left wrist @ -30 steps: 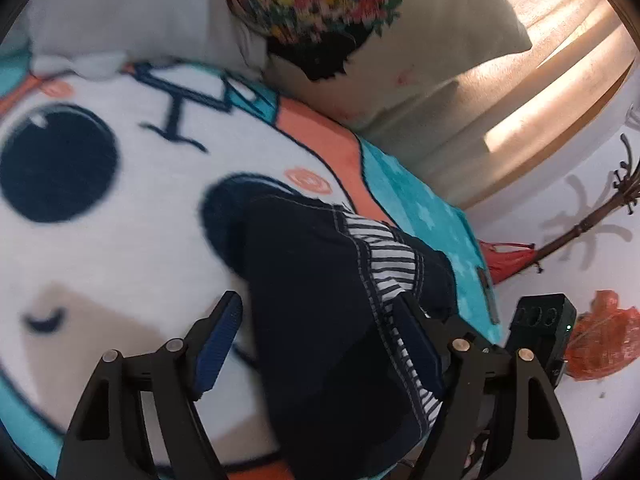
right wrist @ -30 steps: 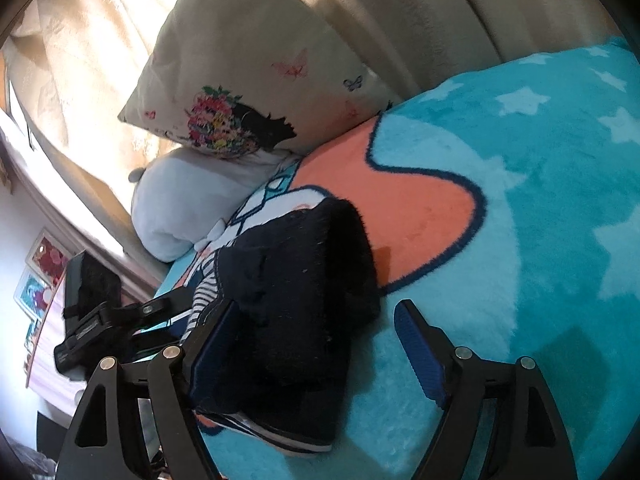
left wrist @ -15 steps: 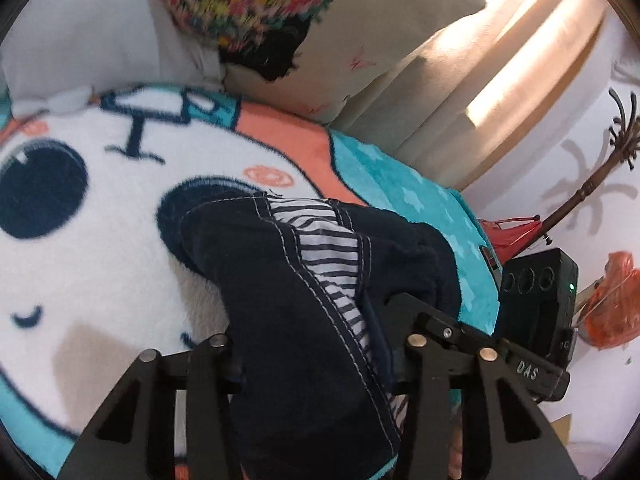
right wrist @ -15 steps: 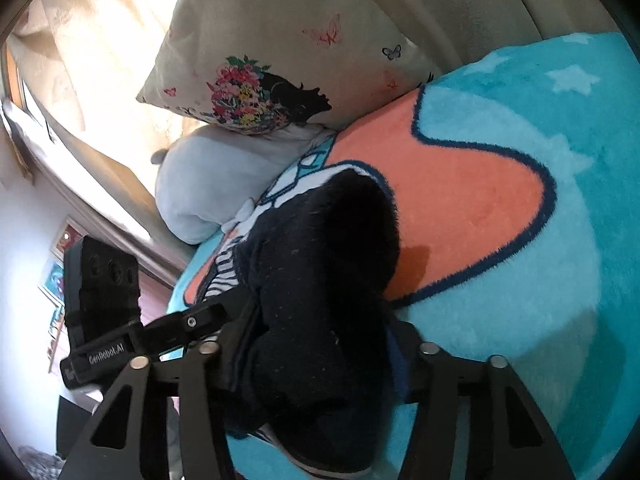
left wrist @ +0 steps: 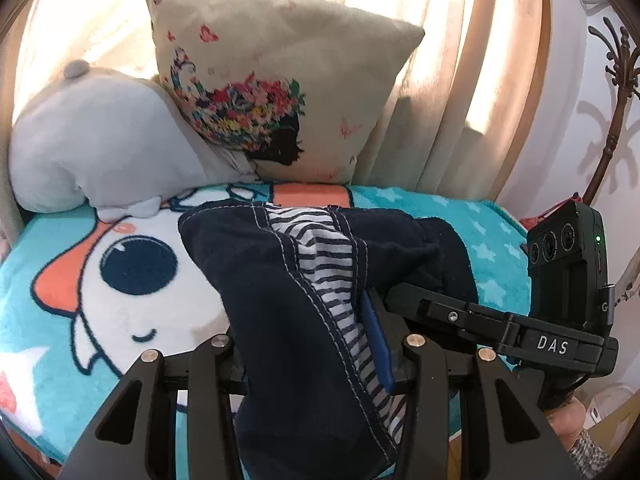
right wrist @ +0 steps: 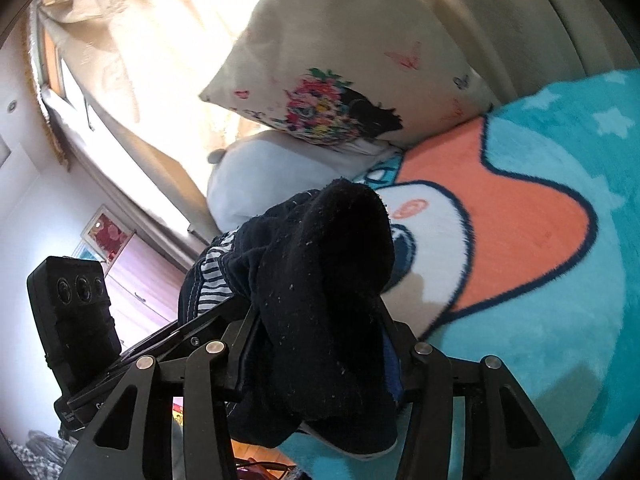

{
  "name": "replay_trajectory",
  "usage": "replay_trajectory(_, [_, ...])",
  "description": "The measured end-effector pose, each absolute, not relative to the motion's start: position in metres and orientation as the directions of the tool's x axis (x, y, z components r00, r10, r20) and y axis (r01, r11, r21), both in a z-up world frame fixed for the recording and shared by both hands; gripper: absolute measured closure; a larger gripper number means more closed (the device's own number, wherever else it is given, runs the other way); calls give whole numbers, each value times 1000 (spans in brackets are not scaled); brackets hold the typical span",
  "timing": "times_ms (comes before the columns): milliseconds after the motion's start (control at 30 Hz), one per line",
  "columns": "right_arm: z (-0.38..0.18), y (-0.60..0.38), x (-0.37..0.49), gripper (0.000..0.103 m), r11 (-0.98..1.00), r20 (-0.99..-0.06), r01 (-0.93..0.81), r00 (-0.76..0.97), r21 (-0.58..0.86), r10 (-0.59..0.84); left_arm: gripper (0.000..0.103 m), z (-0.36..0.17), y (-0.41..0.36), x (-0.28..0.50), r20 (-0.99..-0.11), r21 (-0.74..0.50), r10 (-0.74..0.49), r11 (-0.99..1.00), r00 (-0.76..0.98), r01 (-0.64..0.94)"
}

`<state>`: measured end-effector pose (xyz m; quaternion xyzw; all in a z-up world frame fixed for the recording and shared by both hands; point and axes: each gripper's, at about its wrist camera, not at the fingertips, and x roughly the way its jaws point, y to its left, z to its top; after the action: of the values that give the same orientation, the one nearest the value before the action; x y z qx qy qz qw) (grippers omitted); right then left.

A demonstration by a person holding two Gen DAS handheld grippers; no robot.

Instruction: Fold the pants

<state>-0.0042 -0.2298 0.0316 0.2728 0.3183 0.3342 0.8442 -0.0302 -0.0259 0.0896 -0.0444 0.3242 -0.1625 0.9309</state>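
The folded dark navy pants [left wrist: 276,276], with a striped lining showing at the waistband, hang bunched between both grippers just above the cartoon blanket [left wrist: 120,320]. My left gripper [left wrist: 308,344] is shut on the waistband end, and fabric hides most of its pads. My right gripper [right wrist: 320,332] is shut on the thick dark bundle of the pants [right wrist: 320,256]. The two grippers stand close side by side. The right gripper's body [left wrist: 460,316] shows at the right of the left wrist view. The left gripper's camera block [right wrist: 72,320] shows at the left of the right wrist view.
A floral cushion [left wrist: 280,92] and a grey plush pillow [left wrist: 100,144] lean against cream curtains [left wrist: 460,80] at the back of the bed. The teal and orange blanket [right wrist: 540,240] spreads to the right. A person's fingers [left wrist: 568,424] show at the lower right.
Both grippers were open around the pants on the blanket; they closed on the fabric and lifted it. The left wrist rolled, so the view now looks level at the pillows.
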Motion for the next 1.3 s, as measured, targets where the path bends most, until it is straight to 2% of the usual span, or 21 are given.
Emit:
replay_trajectory(167, [41, -221, -9, 51, 646, -365, -412, 577, 642, 731, 60, 89, -21, -32, -583, -191, -323, 946, 745, 261])
replay_trajectory(400, [29, -201, 14, 49, 720, -470, -385, 564, 578, 679, 59, 40, 16, 3, -663, -362, -371, 919, 650, 156])
replay_trajectory(567, [3, -190, 33, 37, 770, -568, -313, 533, 556, 627, 43, 11, 46, 17, -693, -467, -433, 879, 577, 99])
replay_trajectory(700, [-1, -196, 29, 29, 767, -558, -307, 543, 563, 627, 39, 13, 53, 13, -667, -492, -461, 863, 585, 119])
replay_trajectory(867, [-5, -197, 31, 24, 754, -556, -306, 527, 581, 643, 24, 6, 56, 10, -613, -580, -554, 800, 564, 155])
replay_trajectory(1000, [-9, -190, 36, 22, 694, -516, -349, 480, 630, 710, 23, 5, 49, 9, -579, -624, -612, 758, 538, 191])
replay_trajectory(1033, [-10, -187, 36, 25, 672, -504, -364, 459, 645, 732, 31, 5, 48, 8, -574, -626, -615, 755, 541, 193])
replay_trajectory(1067, [-11, -184, 37, 34, 658, -496, -371, 446, 655, 745, 50, 5, 46, 7, -565, -636, -626, 745, 537, 200])
replay_trajectory(1133, [-15, -186, 38, 45, 630, -477, -363, 428, 686, 767, 60, 8, 45, 3, -576, -619, -607, 761, 548, 193])
replay_trajectory(1167, [-16, -189, 39, 57, 614, -463, -354, 425, 706, 778, 65, 11, 45, 0, -577, -610, -598, 769, 556, 194])
replay_trajectory(1300, [-15, -200, 34, 63, 555, -402, -338, 426, 760, 811, 67, 28, 37, -10, -576, -572, -571, 793, 585, 210])
